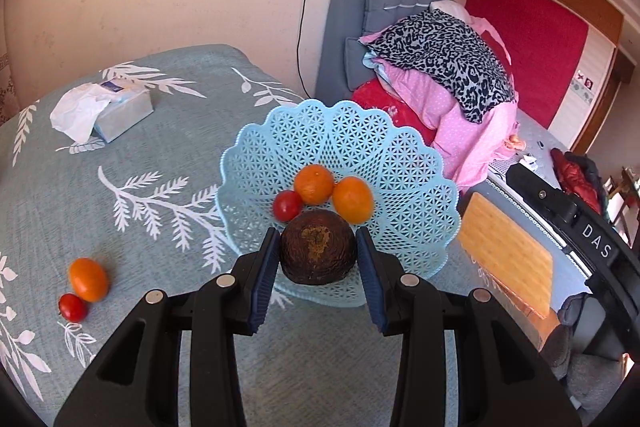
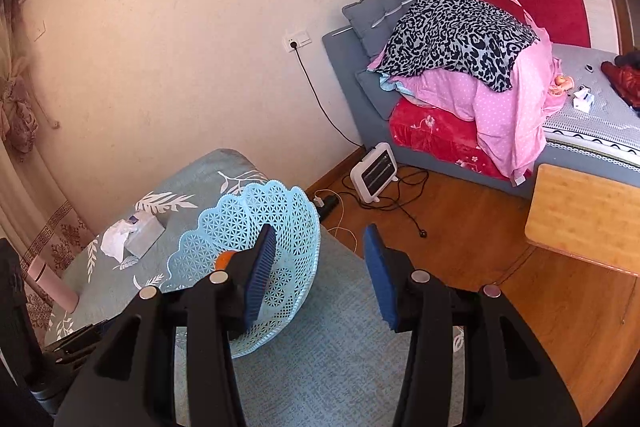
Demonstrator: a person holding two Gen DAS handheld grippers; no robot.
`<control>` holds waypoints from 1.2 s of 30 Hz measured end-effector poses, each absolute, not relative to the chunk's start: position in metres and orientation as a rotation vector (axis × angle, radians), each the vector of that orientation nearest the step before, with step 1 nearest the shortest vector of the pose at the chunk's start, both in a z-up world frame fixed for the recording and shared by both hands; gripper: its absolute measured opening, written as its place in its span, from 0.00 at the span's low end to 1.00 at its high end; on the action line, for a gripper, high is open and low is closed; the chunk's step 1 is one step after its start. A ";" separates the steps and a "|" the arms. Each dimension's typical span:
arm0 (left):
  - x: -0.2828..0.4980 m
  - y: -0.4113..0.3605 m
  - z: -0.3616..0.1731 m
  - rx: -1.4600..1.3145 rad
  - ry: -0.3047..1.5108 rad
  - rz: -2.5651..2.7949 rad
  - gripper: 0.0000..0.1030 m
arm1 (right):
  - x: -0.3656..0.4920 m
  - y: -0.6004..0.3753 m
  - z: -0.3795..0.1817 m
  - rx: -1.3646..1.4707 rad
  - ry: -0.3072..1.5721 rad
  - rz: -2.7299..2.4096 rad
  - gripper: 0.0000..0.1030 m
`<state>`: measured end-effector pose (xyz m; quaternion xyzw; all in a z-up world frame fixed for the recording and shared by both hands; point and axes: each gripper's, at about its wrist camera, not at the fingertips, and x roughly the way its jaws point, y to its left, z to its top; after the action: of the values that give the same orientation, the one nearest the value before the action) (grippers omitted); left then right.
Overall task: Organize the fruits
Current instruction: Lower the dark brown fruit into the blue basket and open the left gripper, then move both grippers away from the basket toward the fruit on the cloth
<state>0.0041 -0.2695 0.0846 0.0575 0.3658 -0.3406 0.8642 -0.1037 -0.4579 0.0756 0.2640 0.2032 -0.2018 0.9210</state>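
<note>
Gripping a dark brown, rough-skinned round fruit, the left gripper had both blue pads pressed against its sides, holding it over the near rim of a light blue lattice basket. Inside the basket sat two oranges side by side, touching, and a small red tomato tucked against the left one. The basket stood on a table covered with a teal cloth printed with white leaves. Left of the basket, well apart from it, a third orange and a second red tomato lay on the cloth, touching each other. A tissue box with a tissue pulled out rested at the far side of the table near the wall. In the right wrist view the right gripper stood with its jaws apart and nothing between the pads; its left pad overlapped the basket rim in the picture, contact could not be told. An orange showed as a sliver behind that finger. Beyond the table: wooden floor, a white heater with cords, a bed piled with pink and leopard-print bedding, and a bamboo board at the right edge.
</note>
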 end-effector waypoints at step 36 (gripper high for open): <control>0.040 -0.116 0.087 0.017 0.729 -0.334 0.80 | -0.088 -0.427 0.066 0.488 0.478 -0.356 0.59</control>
<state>0.0397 -0.1157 0.0867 0.0080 0.3546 -0.1627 0.9207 -0.0880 -0.4267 0.0661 0.2380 0.2334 -0.1734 0.9267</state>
